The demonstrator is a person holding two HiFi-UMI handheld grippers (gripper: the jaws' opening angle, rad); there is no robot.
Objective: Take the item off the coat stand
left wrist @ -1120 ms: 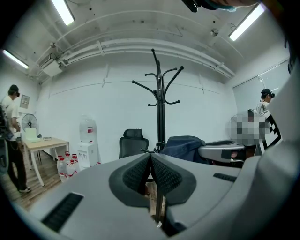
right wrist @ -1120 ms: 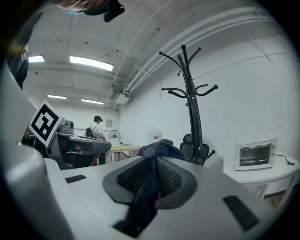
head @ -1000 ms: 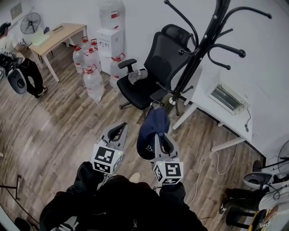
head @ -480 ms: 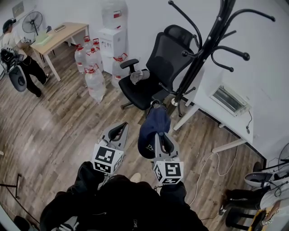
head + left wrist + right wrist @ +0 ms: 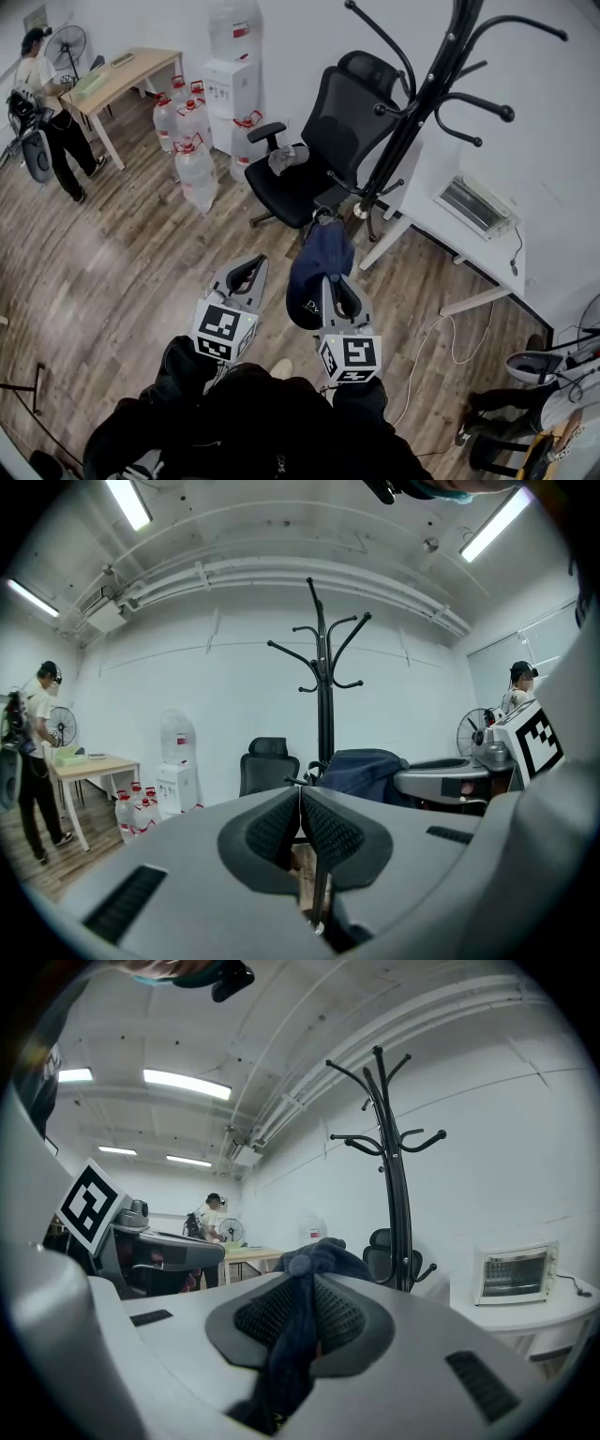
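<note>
Navy cap, head view: the navy cap (image 5: 320, 267) hangs from the tip of the right gripper (image 5: 335, 284), just below frame centre toward 6 o'clock. It is over the wooden floor (image 5: 122, 253) and apart from the coat stand (image 5: 412, 122).
Coat stand, head view: black, rising toward 1 o'clock. Its foot stands between the office chair (image 5: 323, 141) and the white table (image 5: 469, 239).
Left gripper, head view: the left gripper (image 5: 247, 267) sits at 7 o'clock, just beside the right gripper and apart from the cap.
Surroundings, head view: water bottles (image 5: 192, 155) stand at 11 o'clock, a toaster oven (image 5: 473, 204) sits on the white table at 3 o'clock, and a person (image 5: 52, 103) stands at 10 o'clock.
Left gripper view: the jaws are pressed together with nothing between the pads. The cap shows at 3 o'clock of them, and the coat stand is upright behind at 12 o'clock.
Right gripper view: the jaws are narrowly apart, clamped on a fold of the cap's dark blue cloth. The cloth bunches above the pads at 12 o'clock and hangs between them toward 6 o'clock. The coat stand is at 1 o'clock, well apart from the cap, and the toaster oven is at 3 o'clock.
</note>
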